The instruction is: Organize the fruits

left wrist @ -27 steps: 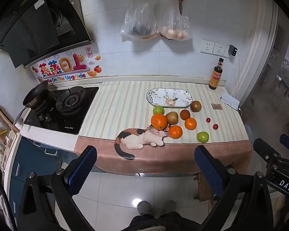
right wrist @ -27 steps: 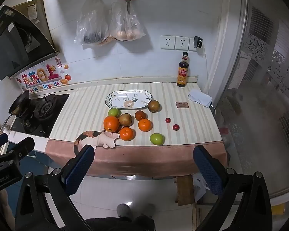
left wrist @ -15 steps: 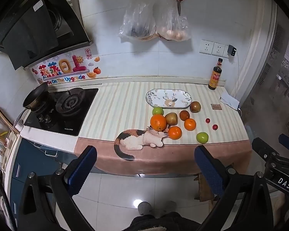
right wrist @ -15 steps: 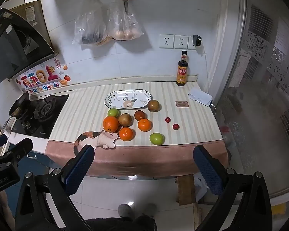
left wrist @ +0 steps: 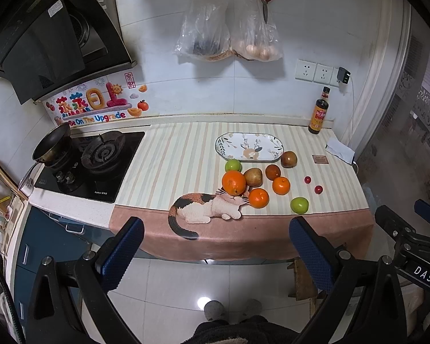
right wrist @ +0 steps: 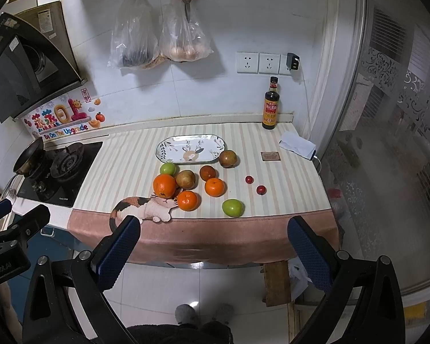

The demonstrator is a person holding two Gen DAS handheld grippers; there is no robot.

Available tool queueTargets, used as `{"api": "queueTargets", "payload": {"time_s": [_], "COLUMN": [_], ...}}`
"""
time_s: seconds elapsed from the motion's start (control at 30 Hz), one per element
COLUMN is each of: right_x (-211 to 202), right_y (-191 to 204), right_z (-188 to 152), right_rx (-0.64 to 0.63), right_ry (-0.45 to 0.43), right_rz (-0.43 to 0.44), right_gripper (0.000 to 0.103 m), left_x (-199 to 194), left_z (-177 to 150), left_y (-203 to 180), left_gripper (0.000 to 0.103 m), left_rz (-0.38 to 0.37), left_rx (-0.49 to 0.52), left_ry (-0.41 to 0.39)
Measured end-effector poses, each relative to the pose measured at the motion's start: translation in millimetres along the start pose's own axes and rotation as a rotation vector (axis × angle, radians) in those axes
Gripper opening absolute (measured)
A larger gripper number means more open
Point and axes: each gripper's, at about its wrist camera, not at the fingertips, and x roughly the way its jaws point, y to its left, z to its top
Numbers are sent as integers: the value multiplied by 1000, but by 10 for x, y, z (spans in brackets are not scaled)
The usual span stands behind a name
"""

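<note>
**Fruit loose on the striped surface, both tools held back empty**

Left wrist view: the left hand-held gripper [left wrist: 215, 253] hangs over the tiled floor in front of the surface [left wrist: 172, 154], its blue-padded jaws spread wide with nothing between them. The right hand-held gripper [right wrist: 213, 253] is held the same way, jaws wide and empty; part of it shows at the right edge of the left wrist view.

An oval patterned plate [left wrist: 249, 150] lies bare toward the back of the striped cloth. All the fruit sits in front of it. A green apple [left wrist: 233, 165] lies just beside the plate's front left rim, and a brown round fruit [left wrist: 289, 159] just beside its front right end. A large orange [left wrist: 234, 182] touches a brown pear-like fruit [left wrist: 252, 177]; a dark reddish fruit [left wrist: 273, 172] and two smaller oranges [left wrist: 258, 198] [left wrist: 281, 185] lie near them. A second green apple [left wrist: 299, 205] sits alone near the front edge. Two small red fruits [left wrist: 307, 179] [left wrist: 318, 189] lie apart to the right.

A dark sauce bottle [left wrist: 318, 113] stands upright at the back wall. A gas stove [left wrist: 91, 163] with a pan is at the left.
</note>
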Motion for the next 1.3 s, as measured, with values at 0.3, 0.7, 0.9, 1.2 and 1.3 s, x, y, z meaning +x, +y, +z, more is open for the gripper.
{"api": "queueTargets", "payload": {"time_s": [0.3, 0.7, 0.9, 1.2, 1.3], "right_x": [-9, -28, -46, -37, -39], "right_y": [9, 31, 31, 24, 28], "right_z": [-10, 8, 17, 9, 6], "right_rx": [-2, -7, -3, 3, 4], "right_ry": [0, -3, -11, -9, -9], "right_rz": [0, -1, -8, -12, -12], "right_gripper": [103, 103, 103, 103, 103], "left_x": [2, -15, -45, -40, -39], "left_z": [14, 12, 47, 48, 52], "left_y": [7, 31, 71, 55, 51], "left_gripper": [103, 103, 103, 103, 103], "left_rz": [-1, -1, -11, -10, -10], "left_rx": [-2, -2, 2, 3, 2], "left_ry": [2, -6, -12, -16, -15]}}
